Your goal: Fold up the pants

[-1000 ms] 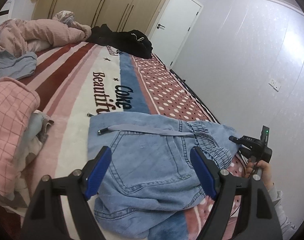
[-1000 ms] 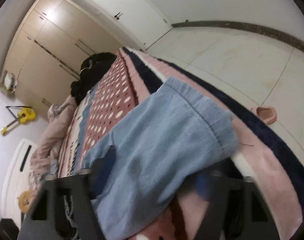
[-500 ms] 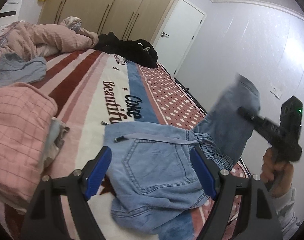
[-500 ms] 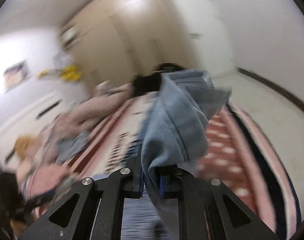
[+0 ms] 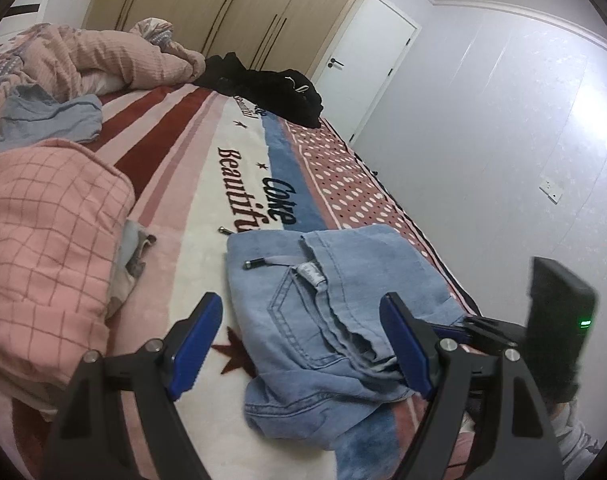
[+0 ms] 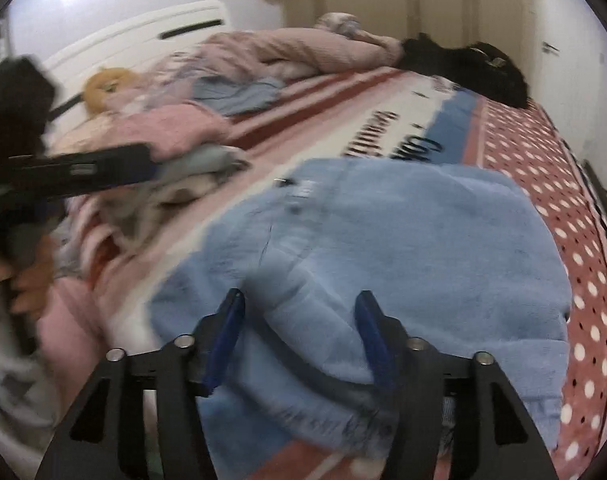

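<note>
Bed: we see a striped blanket (image 5: 175, 184) under everything.
Room: a white door (image 5: 363, 64) stands past the blanket's far end.
Pants: the blue pants (image 5: 327, 312) lie on the blanket, folded over.
Left gripper (image 5: 303, 344): our jaws stand wide apart over the pants, holding nothing.
Right gripper (image 6: 299, 340): our jaws have just been opening; pants lie between them, not pinched.

A bed (image 5: 191, 216) under a striped, polka-dotted lettered blanket carries light-blue pants (image 5: 335, 304) (folded over) just ahead of the grippers, a pink checked quilt (image 5: 39, 248) to their left, black clothes (image 5: 271, 88) far ahead.
</note>
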{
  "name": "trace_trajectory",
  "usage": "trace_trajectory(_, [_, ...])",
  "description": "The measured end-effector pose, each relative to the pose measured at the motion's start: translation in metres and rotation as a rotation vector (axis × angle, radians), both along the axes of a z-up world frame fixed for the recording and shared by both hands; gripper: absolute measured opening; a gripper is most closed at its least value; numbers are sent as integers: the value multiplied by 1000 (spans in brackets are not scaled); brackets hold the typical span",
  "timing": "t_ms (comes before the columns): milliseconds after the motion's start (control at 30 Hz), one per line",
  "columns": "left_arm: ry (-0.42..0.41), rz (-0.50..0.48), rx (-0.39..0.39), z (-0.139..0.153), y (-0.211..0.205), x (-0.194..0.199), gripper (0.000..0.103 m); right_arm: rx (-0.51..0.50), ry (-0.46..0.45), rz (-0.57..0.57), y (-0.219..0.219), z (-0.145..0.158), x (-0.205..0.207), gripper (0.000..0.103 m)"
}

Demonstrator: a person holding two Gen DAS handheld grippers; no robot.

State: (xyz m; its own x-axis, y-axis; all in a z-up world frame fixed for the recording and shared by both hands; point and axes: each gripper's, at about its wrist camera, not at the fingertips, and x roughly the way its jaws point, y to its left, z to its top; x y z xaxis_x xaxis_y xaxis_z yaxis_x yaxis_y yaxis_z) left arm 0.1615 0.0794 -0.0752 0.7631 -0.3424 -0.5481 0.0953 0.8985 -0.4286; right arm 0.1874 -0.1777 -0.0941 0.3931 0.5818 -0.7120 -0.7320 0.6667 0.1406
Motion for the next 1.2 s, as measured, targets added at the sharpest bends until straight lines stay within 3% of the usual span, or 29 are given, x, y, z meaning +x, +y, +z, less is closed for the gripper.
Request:
trace_trajectory(100, [7,-35,1,1,-11,4,78,45,-13,-22,-18,19,-14,58])
trace_trajectory(167, [22,-77,-9,-3,-22,10,78,51,-54,-102,-42,30,-13,60])
trace_trajectory(400, [155,-120,-92,-37,-42,49,76,-5,-125,-365,-109,22,15,61])
trace_trajectory(500, [186,-107,-92,-45,-44,67,62,-62,-96,-404,-123,3,25,61])
trace_trajectory(600, [215,-106,-76,-49,-49,81,47,-16,-41,-362,-127,-11,23,61])
trace_trajectory(667, [235,-115,-74,-52,-53,85,26,2,-13,-331,-126,-17,21,61])
trace_trajectory(767, [250,-145,-131,-57,-53,85,21,-13,-6,-319,-121,-26,18,63])
trace_trajectory(900, [256,-152,-148,-59,-49,82,23,-17,9,-322,-117,-37,20,70])
trace_trajectory(1033, [257,-114,-156,-55,-39,85,56,-8,16,-326,-117,-37,20,70])
trace_trajectory(1067, [260,-124,-174,-55,-39,87,59,-9,15,-327,-117,-37,20,70])
trace_trajectory(1167, [263,-127,-147,-55,-45,90,58,-12,14,-328,-117,-36,19,70])
trace_trajectory(1200, [263,-132,-139,-56,-47,92,54,-11,15,-327,-117,-36,19,70])
